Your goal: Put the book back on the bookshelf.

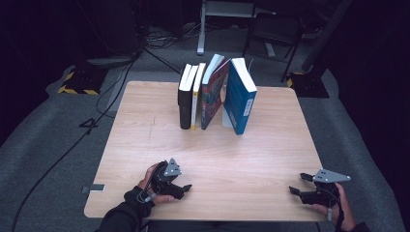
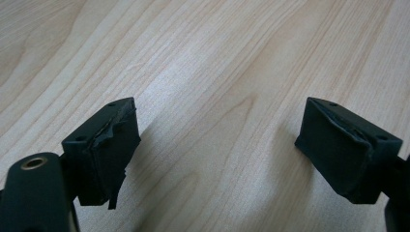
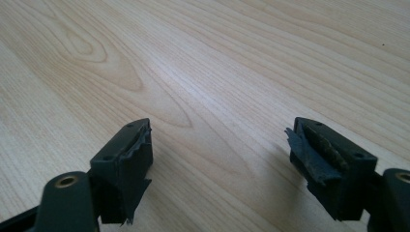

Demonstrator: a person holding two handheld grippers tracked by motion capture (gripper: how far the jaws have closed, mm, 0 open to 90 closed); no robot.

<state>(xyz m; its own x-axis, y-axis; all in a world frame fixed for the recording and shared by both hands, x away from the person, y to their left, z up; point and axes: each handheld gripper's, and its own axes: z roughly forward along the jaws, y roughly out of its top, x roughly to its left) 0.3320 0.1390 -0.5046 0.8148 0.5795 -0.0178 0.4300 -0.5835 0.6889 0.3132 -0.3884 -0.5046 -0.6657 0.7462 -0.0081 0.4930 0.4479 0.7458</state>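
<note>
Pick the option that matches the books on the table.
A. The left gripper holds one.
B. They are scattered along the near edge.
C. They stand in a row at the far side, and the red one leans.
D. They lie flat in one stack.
C: the books stand on end in a row at the far side of the table, and the red book tilts between the yellow-spined one and the blue book.
</note>
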